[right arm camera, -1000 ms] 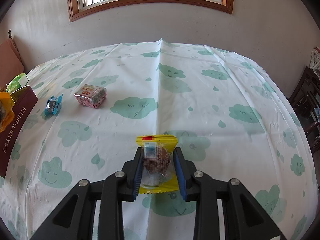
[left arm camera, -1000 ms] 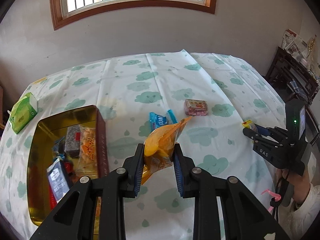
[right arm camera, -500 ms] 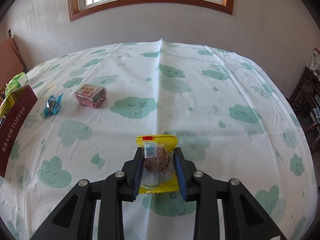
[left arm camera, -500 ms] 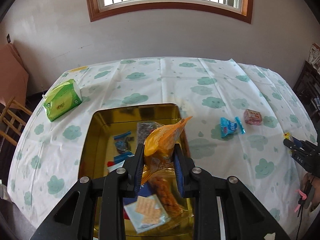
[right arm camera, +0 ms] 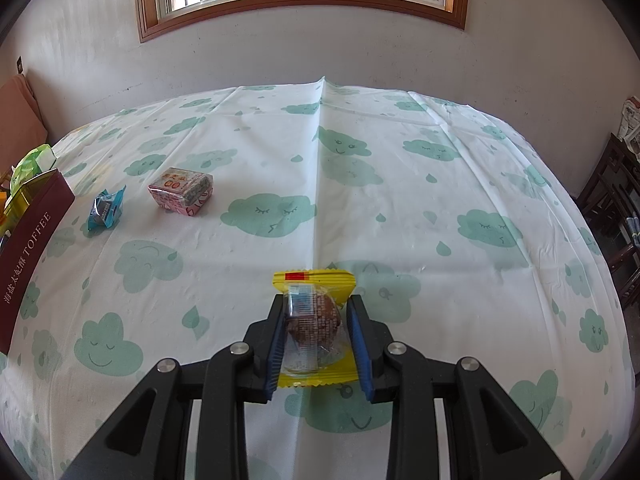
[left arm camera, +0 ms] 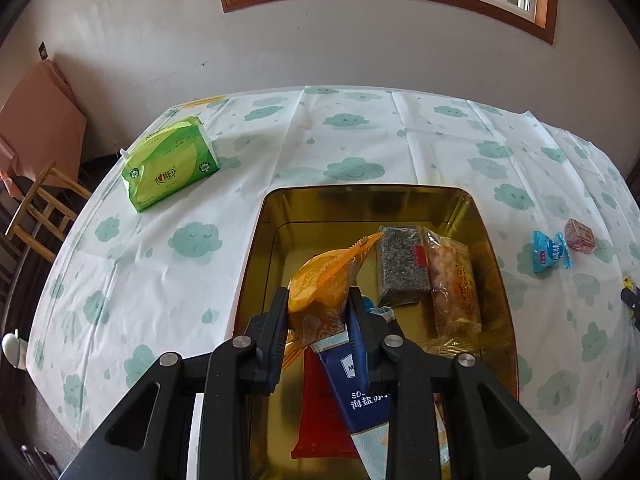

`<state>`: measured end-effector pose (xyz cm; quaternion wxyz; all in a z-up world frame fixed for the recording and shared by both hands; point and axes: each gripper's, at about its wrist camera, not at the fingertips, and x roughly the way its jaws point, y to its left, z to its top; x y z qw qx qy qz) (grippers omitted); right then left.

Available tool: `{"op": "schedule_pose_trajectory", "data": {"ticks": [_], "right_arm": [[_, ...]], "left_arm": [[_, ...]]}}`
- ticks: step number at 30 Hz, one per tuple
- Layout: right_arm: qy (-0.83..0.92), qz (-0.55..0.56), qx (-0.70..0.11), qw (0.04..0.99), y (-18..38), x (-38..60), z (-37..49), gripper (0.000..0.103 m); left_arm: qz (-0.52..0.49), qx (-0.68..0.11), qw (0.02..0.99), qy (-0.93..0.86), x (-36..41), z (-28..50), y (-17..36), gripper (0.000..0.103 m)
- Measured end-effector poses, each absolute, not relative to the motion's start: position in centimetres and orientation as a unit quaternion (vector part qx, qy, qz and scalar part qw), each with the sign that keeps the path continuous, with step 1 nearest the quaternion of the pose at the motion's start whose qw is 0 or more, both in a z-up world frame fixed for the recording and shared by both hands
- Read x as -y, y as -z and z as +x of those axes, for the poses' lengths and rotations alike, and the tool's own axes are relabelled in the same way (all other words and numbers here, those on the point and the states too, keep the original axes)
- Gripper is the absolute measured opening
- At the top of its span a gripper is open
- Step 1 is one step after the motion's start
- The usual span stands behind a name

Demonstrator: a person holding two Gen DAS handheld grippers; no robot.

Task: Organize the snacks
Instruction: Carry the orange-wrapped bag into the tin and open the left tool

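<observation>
My left gripper [left arm camera: 318, 300] is shut on an orange snack packet [left arm camera: 324, 276] and holds it over the open gold tin [left arm camera: 368, 200]. Several snacks lie in the tin: a dark seeded bar [left arm camera: 400, 264], a clear-wrapped pastry [left arm camera: 454, 280], a blue packet [left arm camera: 360, 396] and a red packet [left arm camera: 320, 412]. My right gripper [right arm camera: 318, 312] is shut on a yellow-edged clear packet with a brown cake [right arm camera: 314, 316], just above the tablecloth. A blue candy [right arm camera: 106, 210] and a pink wrapped block [right arm camera: 182, 192] lie on the table; both show in the left wrist view, candy [left arm camera: 550, 250], block [left arm camera: 580, 234].
A green tissue pack [left arm camera: 170, 162] lies on the cloud-print tablecloth [right arm camera: 360, 200] left of the tin. The tin's maroon side [right arm camera: 28, 256] stands at the left of the right wrist view. A wooden chair [left arm camera: 40, 208] stands beyond the table's left edge, dark furniture [right arm camera: 616, 208] at the right.
My left gripper has swung left with the orange packet, from over the tablecloth to over the tin, and come lower. The right gripper has not moved.
</observation>
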<state>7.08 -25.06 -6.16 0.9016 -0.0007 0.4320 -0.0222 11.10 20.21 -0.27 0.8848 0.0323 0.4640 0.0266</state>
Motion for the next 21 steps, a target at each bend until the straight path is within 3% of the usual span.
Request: {"op": "schedule_pose_trajectory", "data": {"ticks": [21], "right_arm": [[0.023,-0.001,-0.432,0.901,6.1,25.0,7.1,0.031]], "left_arm": [[0.048,-0.483,0.874,-0.037,-20.6,12.3,3.2,0.027]]}}
